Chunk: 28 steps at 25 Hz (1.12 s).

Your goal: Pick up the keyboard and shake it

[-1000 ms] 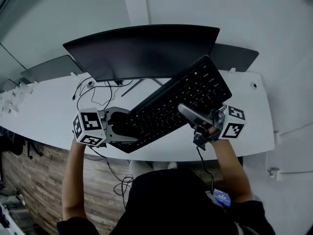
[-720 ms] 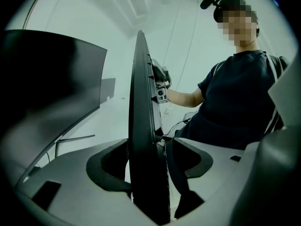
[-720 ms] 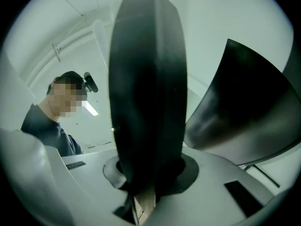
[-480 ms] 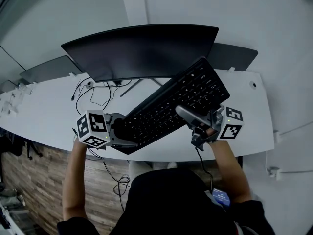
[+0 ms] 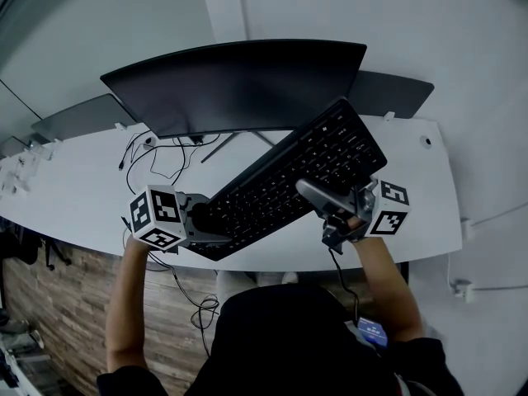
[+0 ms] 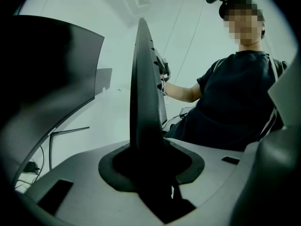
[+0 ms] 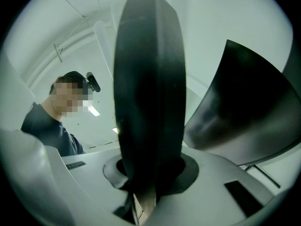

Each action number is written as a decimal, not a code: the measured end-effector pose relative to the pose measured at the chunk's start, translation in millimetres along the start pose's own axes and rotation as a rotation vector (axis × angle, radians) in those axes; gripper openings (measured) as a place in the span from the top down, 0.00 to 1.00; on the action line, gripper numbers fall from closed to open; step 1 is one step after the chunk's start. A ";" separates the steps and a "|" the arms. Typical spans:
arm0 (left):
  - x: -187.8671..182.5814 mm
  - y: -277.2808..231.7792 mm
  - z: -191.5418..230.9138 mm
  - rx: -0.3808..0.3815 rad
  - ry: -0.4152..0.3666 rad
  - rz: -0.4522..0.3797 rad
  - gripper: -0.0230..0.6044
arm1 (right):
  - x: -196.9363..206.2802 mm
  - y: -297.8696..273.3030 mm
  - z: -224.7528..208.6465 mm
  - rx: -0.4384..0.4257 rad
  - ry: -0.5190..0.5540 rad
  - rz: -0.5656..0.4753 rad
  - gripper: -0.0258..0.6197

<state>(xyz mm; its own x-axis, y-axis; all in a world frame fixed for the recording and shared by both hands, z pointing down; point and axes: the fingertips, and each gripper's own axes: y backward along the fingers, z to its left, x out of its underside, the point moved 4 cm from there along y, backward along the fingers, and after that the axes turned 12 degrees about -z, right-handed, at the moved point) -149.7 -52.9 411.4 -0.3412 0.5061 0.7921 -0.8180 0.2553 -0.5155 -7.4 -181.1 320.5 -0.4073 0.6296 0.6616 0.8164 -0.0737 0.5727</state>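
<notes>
A black keyboard (image 5: 289,180) hangs tilted above the white desk (image 5: 74,188), its right end raised toward the monitor. My left gripper (image 5: 206,223) is at the keyboard's lower left end. Its jaws have just been closing, and in the left gripper view the keyboard's edge (image 6: 143,102) stands between the pads, which press on it at my left gripper (image 6: 150,173). My right gripper (image 5: 318,195) is shut on the keyboard's near long edge. In the right gripper view the keyboard (image 7: 148,79) rises edge-on from my right gripper (image 7: 150,178).
A wide curved monitor (image 5: 239,85) stands right behind the keyboard, its stand foot on the desk. Loose cables (image 5: 165,159) lie at the left of the stand. Another dark screen (image 5: 82,115) sits far left and one (image 5: 396,93) at back right.
The left gripper turned a little and its jaws closed onto the keyboard's left end. The keyboard and the right gripper have hardly moved.
</notes>
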 end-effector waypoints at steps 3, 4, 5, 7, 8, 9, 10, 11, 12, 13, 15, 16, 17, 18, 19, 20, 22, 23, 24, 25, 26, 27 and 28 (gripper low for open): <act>-1.7 1.2 -2.5 0.008 -0.016 -0.003 0.75 | -0.8 -0.1 1.2 -0.010 0.014 -0.008 0.83; -2.8 1.7 -3.7 0.007 -0.028 -0.005 0.78 | -1.5 0.0 1.6 -0.011 0.020 -0.013 0.83; -3.8 2.0 -4.6 0.003 -0.039 -0.006 0.80 | -2.3 0.0 1.6 -0.012 0.024 -0.017 0.83; -4.8 2.2 -5.1 -0.006 -0.050 -0.005 0.80 | -3.2 0.5 1.4 -0.016 0.029 -0.024 0.83; -4.8 2.2 -4.8 -0.008 -0.052 -0.004 0.80 | -3.2 0.7 1.5 -0.019 0.032 -0.027 0.83; -4.6 2.3 -4.6 -0.010 -0.053 -0.003 0.80 | -3.1 0.8 1.6 -0.021 0.034 -0.029 0.83; -4.5 2.4 -4.6 -0.011 -0.053 -0.002 0.80 | -2.9 1.0 1.7 -0.023 0.036 -0.032 0.83; -4.3 2.2 -4.7 -0.015 -0.055 -0.001 0.80 | -2.7 1.4 1.8 -0.023 0.037 -0.034 0.83; -4.1 2.0 -4.8 -0.022 -0.059 0.001 0.80 | -2.6 2.2 1.7 -0.023 0.037 -0.036 0.82; -4.2 2.2 -4.5 -0.033 -0.064 0.005 0.80 | -2.7 2.8 1.5 -0.023 0.036 -0.038 0.82; -4.9 3.9 -3.4 -0.057 -0.075 0.018 0.80 | -2.8 3.3 0.0 -0.021 0.032 -0.042 0.81; -5.3 5.3 -2.7 -0.069 -0.083 0.026 0.80 | -2.7 3.4 -0.9 -0.019 0.029 -0.045 0.80; -5.7 6.7 -1.8 -0.080 -0.091 0.033 0.80 | -2.6 3.4 -1.7 -0.015 0.026 -0.047 0.79; -5.9 8.0 -0.7 -0.089 -0.099 0.038 0.80 | -2.6 3.2 -2.5 -0.012 0.023 -0.050 0.77; -6.1 8.9 0.3 -0.096 -0.105 0.040 0.80 | -2.8 2.9 -3.1 -0.009 0.020 -0.051 0.76; -6.0 9.3 1.1 -0.102 -0.109 0.040 0.80 | -3.0 2.6 -3.3 -0.007 0.019 -0.053 0.75; -5.7 9.7 1.5 -0.112 -0.115 0.035 0.80 | -3.3 1.5 -3.2 -0.005 0.019 -0.053 0.74; -5.7 9.9 1.4 -0.116 -0.117 0.034 0.80 | -3.4 1.1 -3.0 -0.003 0.018 -0.052 0.73; -5.8 10.2 1.5 -0.119 -0.120 0.034 0.80 | -3.6 0.9 -2.8 -0.001 0.017 -0.051 0.73; -6.1 10.8 1.9 -0.121 -0.122 0.036 0.81 | -3.7 0.9 -2.9 0.001 0.015 -0.050 0.72; -6.6 11.7 2.6 -0.124 -0.126 0.041 0.81 | -3.8 0.9 -3.3 0.004 0.014 -0.049 0.72; -7.0 12.9 3.5 -0.129 -0.132 0.046 0.81 | -3.7 0.9 -3.8 0.007 0.013 -0.050 0.72; -7.4 14.0 4.4 -0.137 -0.139 0.052 0.81 | -3.5 1.0 -4.4 0.010 0.014 -0.050 0.71</act>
<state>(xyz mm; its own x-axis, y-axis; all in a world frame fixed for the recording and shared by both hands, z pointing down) -160.7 -56.7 399.8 -0.4499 0.4054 0.7958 -0.7302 0.3462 -0.5891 -6.9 -186.8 320.9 -0.4536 0.6214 0.6389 0.7988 -0.0345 0.6006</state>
